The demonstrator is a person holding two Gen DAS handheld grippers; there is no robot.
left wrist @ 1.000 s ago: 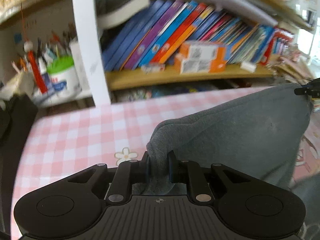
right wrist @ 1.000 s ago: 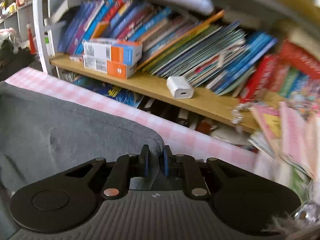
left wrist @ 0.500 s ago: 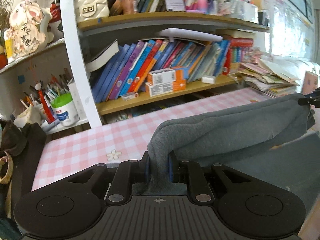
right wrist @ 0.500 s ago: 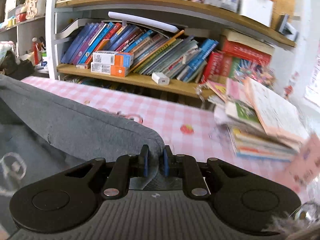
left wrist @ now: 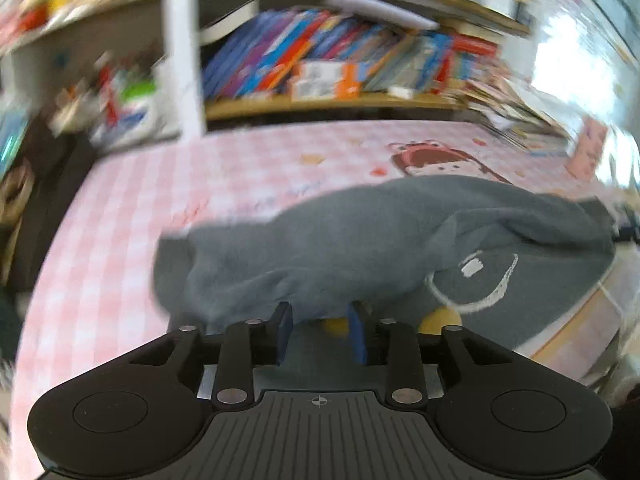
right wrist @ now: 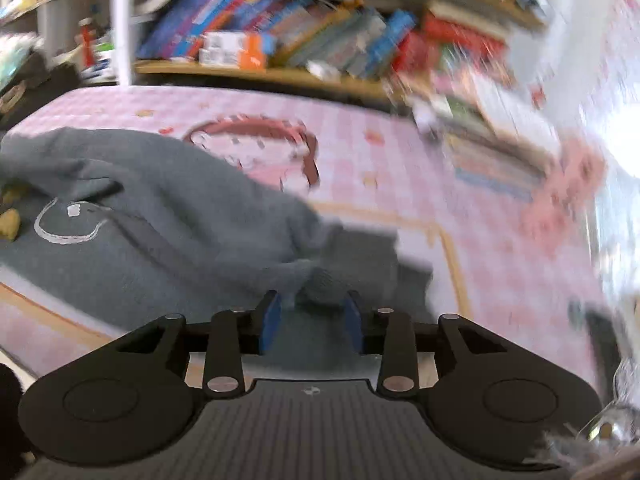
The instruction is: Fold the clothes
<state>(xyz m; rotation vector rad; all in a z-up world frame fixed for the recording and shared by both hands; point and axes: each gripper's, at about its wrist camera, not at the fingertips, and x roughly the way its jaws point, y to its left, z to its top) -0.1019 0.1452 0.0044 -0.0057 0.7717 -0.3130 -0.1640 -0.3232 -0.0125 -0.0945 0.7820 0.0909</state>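
A grey garment [left wrist: 360, 240] with a white line print lies loosely folded over itself on the pink checked tablecloth [left wrist: 140, 200]. My left gripper [left wrist: 320, 330] is open just above its near left edge, with grey cloth lying in front of the blue pads and none pinched. In the right wrist view the same grey garment [right wrist: 160, 220] spreads to the left, and my right gripper [right wrist: 310, 320] is open over a bunched fold at its right end. Both views are blurred by motion.
A bookshelf [left wrist: 340, 76] packed with leaning books and orange boxes runs along the table's far side. Stacked books and papers [right wrist: 500, 132] crowd the right end of the table. A cup of pens [left wrist: 132, 100] stands far left.
Both grippers were shut on the lifted grey garment; they have come down and let go. The garment now lies folded on the table and both jaws stand open.
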